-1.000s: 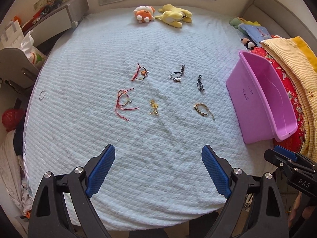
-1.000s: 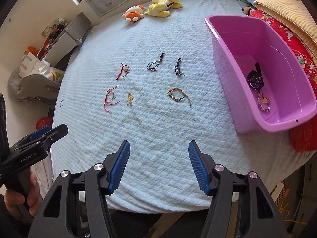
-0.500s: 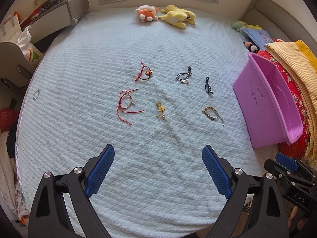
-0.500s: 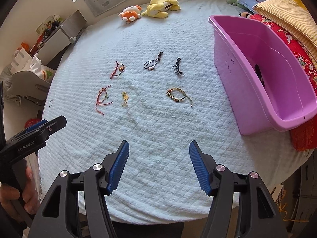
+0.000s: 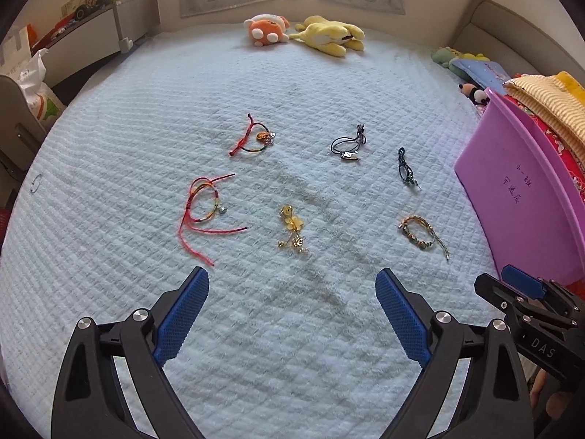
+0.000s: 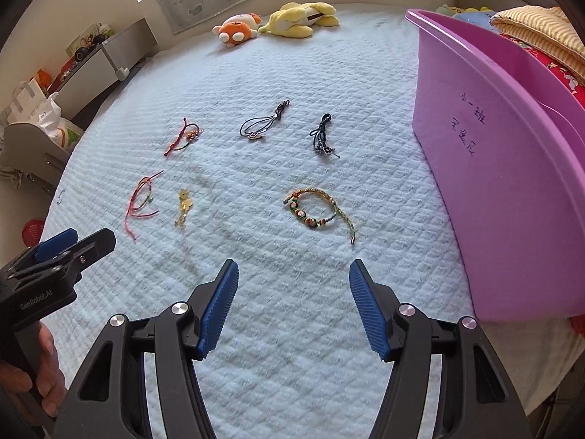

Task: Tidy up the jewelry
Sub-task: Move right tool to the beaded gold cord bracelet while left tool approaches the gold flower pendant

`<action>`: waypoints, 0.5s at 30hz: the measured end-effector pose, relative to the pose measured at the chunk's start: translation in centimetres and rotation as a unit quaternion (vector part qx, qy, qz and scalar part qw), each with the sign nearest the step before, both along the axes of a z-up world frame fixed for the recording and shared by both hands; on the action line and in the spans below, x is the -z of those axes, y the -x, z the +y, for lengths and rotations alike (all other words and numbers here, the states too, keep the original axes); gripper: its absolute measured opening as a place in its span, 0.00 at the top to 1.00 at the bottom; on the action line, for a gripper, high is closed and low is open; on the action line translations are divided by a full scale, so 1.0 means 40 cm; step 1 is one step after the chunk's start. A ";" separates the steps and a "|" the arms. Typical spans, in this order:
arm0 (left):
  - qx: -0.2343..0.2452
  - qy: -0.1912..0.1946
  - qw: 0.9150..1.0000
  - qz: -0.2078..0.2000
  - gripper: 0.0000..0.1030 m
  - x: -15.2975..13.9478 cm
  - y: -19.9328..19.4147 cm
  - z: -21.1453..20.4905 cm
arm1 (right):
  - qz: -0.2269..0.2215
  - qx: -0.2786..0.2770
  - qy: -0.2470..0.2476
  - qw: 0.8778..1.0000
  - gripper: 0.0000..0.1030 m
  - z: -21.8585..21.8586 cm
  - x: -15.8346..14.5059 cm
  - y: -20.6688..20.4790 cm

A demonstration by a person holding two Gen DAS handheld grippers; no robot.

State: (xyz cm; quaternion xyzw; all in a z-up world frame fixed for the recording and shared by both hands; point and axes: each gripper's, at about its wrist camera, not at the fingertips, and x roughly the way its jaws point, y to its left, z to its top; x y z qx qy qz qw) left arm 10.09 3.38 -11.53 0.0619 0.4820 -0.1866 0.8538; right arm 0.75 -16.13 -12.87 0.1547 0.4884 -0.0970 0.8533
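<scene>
Hovering wide and empty above the blanket (image 5: pixel 109 117), left gripper (image 5: pixel 292 292) and right gripper (image 6: pixel 292 281) face six bracelets; beaded bracelet (image 6: pixel 318 210) lies nearest, left of the purple bin (image 6: pixel 512 190).

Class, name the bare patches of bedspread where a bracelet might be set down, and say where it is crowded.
Bare: between the plush toys and the jewelry rows, and between the beaded bracelet and the open right gripper. Crowded: the middle, from the red cord bracelet to the purple bin.
</scene>
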 end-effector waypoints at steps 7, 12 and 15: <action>0.018 0.001 1.000 -0.015 0.12 0.141 -0.070 -0.043 | -0.009 0.034 0.010 0.999 0.41 -0.036 0.137 -0.054; 0.029 -0.003 0.999 -0.016 0.12 0.209 -0.097 -0.069 | -0.011 0.049 0.017 0.999 0.41 -0.054 0.192 -0.070; 0.027 0.001 0.999 -0.018 0.12 0.226 -0.107 -0.080 | -0.011 0.051 0.024 0.998 0.41 -0.062 0.210 -0.087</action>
